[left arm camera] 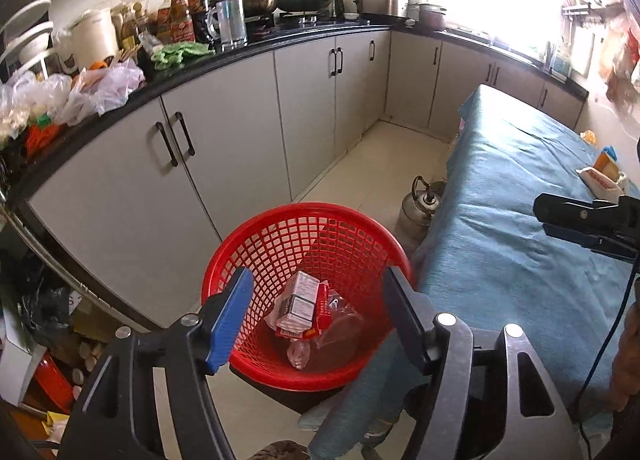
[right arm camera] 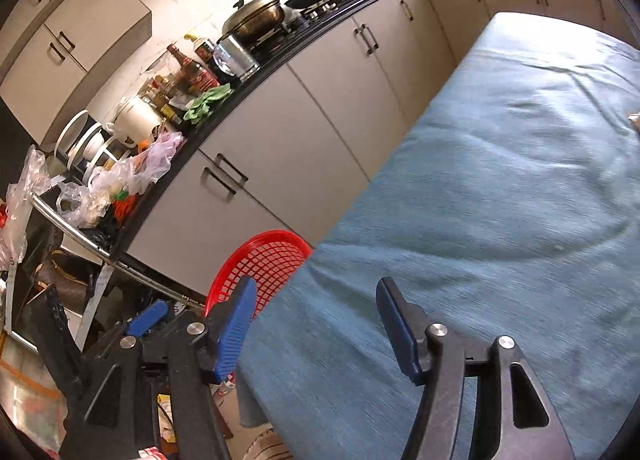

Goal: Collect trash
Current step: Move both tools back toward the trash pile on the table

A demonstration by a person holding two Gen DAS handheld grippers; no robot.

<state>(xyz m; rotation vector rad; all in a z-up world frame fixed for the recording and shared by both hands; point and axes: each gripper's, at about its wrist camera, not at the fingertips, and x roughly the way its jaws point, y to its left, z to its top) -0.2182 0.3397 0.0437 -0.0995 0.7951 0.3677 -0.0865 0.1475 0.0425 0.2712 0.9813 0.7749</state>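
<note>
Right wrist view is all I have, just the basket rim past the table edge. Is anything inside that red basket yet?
Observer: Yes. The red basket holds a small carton, a red wrapper and clear plastic.
Operator: Where is the left gripper?
Observer: The left gripper hovers open and empty above the basket.
Operator: Any trash left on the table?
Observer: A white and red packet lies on the blue-covered table, toward its far right side.

The left wrist view looks steeply down into the red plastic mesh basket (left arm camera: 308, 236); the right wrist view skims close over the blue cloth-covered surface (right arm camera: 500, 188). Both share these.
</note>
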